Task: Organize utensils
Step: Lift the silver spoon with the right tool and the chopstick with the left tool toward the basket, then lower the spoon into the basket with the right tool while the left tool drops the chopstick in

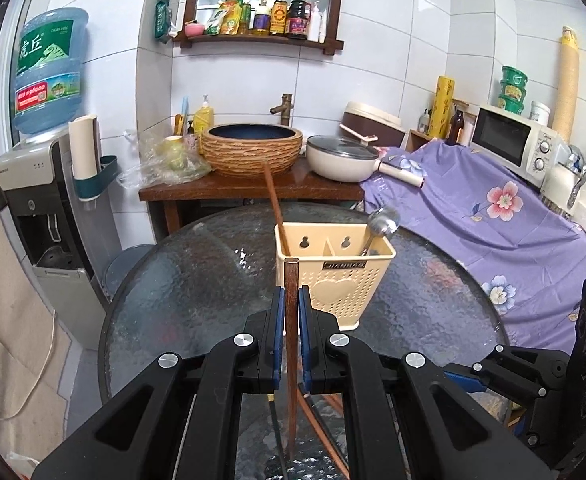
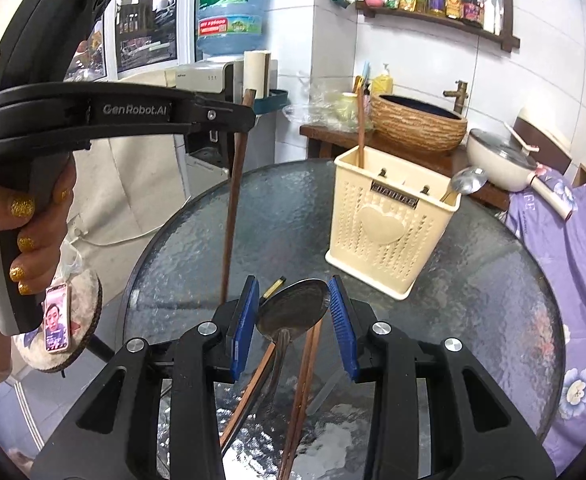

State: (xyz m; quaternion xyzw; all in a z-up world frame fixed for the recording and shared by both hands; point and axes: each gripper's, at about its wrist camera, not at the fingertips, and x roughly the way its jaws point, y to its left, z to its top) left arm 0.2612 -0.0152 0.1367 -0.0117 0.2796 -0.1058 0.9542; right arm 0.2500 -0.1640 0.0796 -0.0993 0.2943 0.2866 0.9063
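Note:
A cream utensil holder (image 1: 339,280) (image 2: 389,220) stands on the round glass table (image 1: 197,280). It holds one brown chopstick (image 1: 275,208) (image 2: 361,128) in its left compartment and a metal spoon (image 1: 381,226) (image 2: 467,182) in its right. My left gripper (image 1: 292,304) is shut on a brown chopstick (image 1: 292,320) (image 2: 233,200), held upright above the table near the holder. My right gripper (image 2: 293,312) is open around the bowl of a metal spoon (image 2: 293,310) lying on the table among loose chopsticks (image 2: 305,360).
A wooden side table (image 1: 249,190) with a basin, a lidded pan (image 1: 341,160) and a plastic bag stands behind the glass table. A purple flowered cloth (image 1: 493,216) covers the right side. A water dispenser (image 1: 45,184) stands at the left.

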